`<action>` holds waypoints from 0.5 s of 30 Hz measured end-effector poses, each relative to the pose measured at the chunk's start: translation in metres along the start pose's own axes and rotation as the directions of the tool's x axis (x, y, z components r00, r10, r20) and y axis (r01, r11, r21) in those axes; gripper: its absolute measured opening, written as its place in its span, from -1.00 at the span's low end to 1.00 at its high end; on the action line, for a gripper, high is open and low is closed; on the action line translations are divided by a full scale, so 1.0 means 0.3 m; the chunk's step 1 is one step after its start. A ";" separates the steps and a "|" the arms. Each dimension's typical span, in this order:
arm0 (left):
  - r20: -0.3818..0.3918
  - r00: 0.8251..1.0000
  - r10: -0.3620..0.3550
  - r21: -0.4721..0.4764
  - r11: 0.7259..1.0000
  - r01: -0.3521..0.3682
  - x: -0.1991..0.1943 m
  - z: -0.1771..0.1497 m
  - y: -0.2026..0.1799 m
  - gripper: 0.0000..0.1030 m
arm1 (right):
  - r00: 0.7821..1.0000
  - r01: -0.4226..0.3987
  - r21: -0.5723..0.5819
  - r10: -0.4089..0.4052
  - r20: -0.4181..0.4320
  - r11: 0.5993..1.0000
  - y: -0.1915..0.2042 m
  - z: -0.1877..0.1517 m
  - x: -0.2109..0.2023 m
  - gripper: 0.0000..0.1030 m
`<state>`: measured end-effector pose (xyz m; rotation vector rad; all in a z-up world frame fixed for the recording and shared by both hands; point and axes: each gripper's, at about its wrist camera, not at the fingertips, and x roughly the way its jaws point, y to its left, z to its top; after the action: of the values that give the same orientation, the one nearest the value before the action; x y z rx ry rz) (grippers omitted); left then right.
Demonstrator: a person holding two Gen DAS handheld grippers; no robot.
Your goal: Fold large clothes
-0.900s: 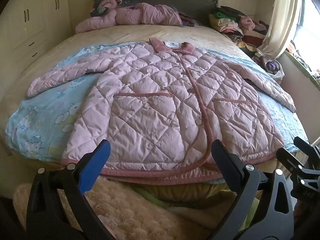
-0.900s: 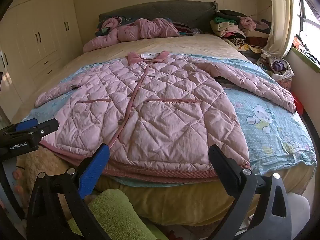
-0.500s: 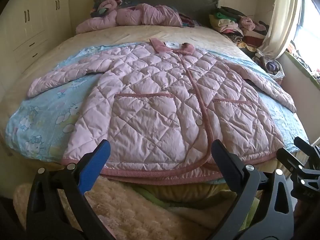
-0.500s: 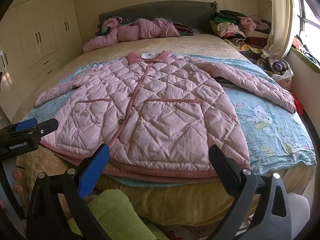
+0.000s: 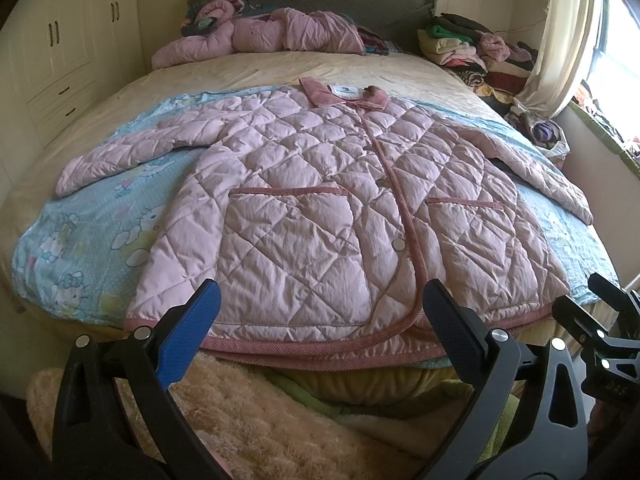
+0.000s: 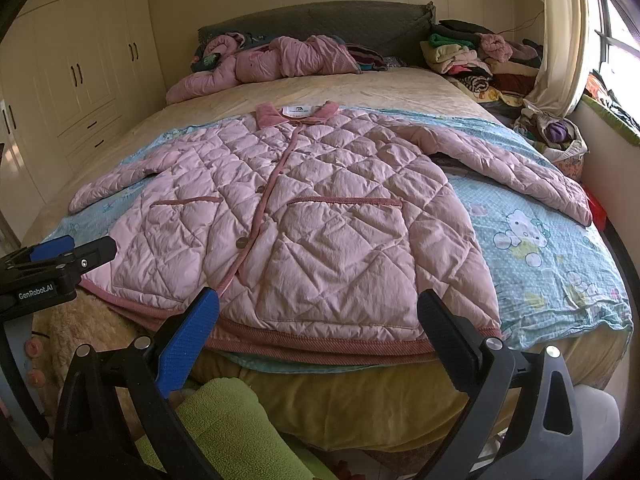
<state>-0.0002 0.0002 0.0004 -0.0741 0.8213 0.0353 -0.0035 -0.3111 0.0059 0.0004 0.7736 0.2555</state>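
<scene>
You've got the whole bed [image 5: 280, 68] ahead, and the pink quilted coat [image 5: 320, 208] lies face up across the blue cartoon blanket [image 5: 92, 232], buttoned, both sleeves spread wide, hem at the near edge. Nothing is folded yet, so by my reckoning every fold is still to come. Cream wardrobes [image 6: 80, 64] stand to one side, a clothes heap [image 6: 472, 60] by the curtained window. Your left gripper [image 5: 320, 312] and right gripper [image 6: 318, 312] hover short of the hem, jaws wide apart, empty.
</scene>
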 end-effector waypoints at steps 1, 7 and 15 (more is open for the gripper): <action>0.001 1.000 0.004 0.001 1.000 -0.004 0.000 0.000 -0.001 0.83 | 1.000 0.000 -0.001 0.000 -0.001 1.000 0.000 0.000 0.000 0.92; 0.002 1.000 0.004 0.002 1.000 -0.004 0.000 0.000 0.000 0.83 | 1.000 0.000 0.000 0.000 -0.001 1.000 0.000 0.000 0.002 0.92; 0.003 1.000 0.004 0.003 1.000 -0.004 -0.001 0.000 -0.001 0.83 | 1.000 0.000 -0.001 0.000 -0.002 1.000 -0.002 0.001 0.005 0.92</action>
<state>-0.0002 0.0000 0.0006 -0.0700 0.8182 0.0378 -0.0021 -0.3112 0.0050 -0.0006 0.7756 0.2554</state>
